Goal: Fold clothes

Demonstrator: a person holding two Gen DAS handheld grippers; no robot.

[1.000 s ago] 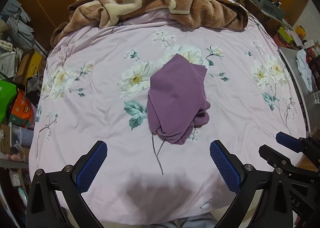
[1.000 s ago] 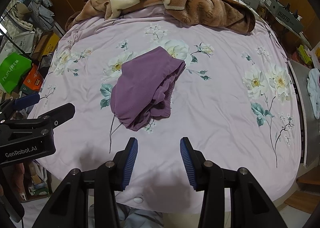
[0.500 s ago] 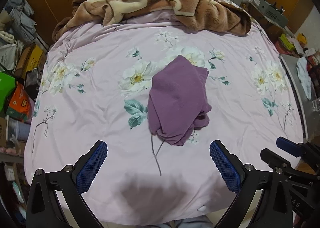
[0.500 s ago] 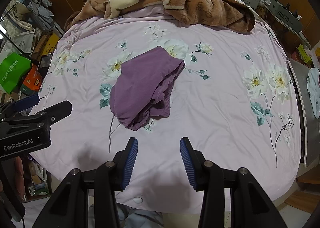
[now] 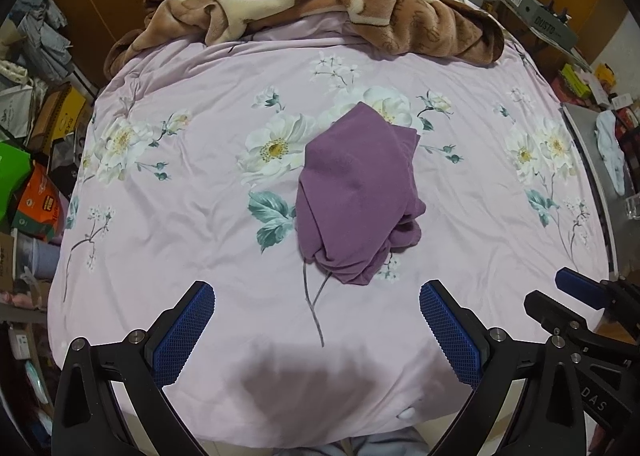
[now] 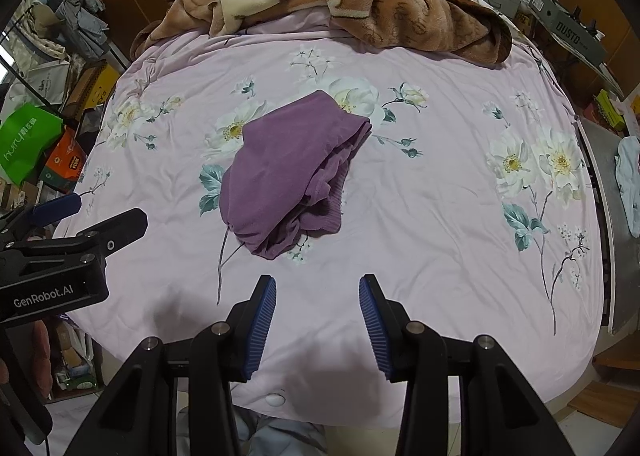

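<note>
Purple garment (image 5: 356, 192) mid-bed (bare sheet (image 5: 180, 224) around), 2 claws, left claw (image 5: 316, 330), right claw (image 6: 317, 322), apart, empty.

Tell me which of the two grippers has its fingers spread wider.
The left gripper: its blue pads stand far apart, wider than the purple garment ahead. The right gripper is open too, but with a clearly narrower gap.

One purple garment (image 5: 356, 192) on my bed (image 5: 160, 240), bunched, alone near the middle. One brown-and-cream blanket (image 5: 320, 0) heaped along the far edge. Two grippers, both mine: left gripper (image 5: 316, 332), two blue pads spread wide; right gripper (image 6: 318, 328), two blue pads with a narrower gap. Nothing held in either. Off the right side, one grey box (image 6: 568, 32) with lettering. Off the left, one green bag (image 6: 24, 140) and one orange packet (image 6: 64, 164).
</note>
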